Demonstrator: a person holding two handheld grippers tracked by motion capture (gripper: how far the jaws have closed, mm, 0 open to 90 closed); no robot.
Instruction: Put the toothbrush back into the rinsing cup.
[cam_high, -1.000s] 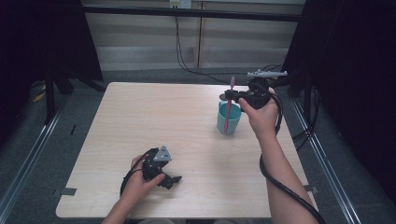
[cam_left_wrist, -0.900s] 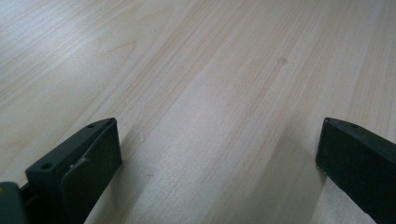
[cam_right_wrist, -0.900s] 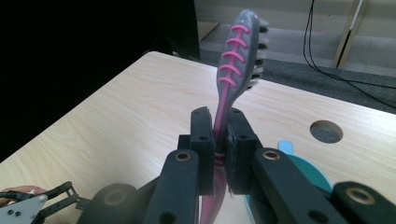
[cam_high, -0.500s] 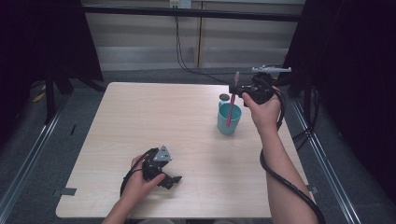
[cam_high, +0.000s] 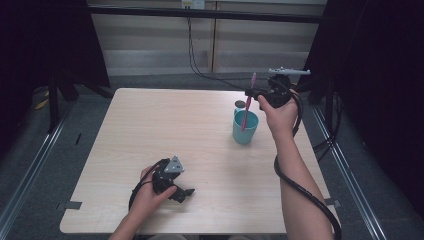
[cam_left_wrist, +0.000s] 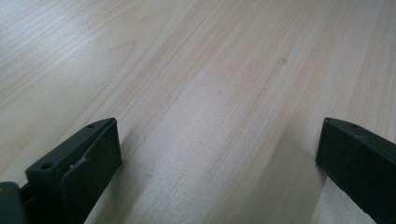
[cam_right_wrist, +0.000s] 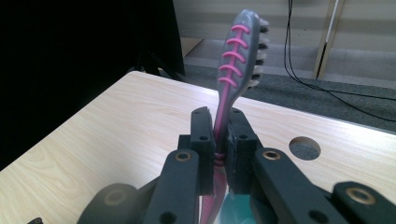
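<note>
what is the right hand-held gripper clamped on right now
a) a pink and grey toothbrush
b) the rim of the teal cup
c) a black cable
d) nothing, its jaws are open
a: the right hand-held gripper has its jaws closed on the neck of the pink and grey toothbrush, held above the teal cup.

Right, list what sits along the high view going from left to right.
Left tool resting on the table, open and holding nothing → teal cup → right tool raised above the cup, shut on the pink toothbrush.
</note>
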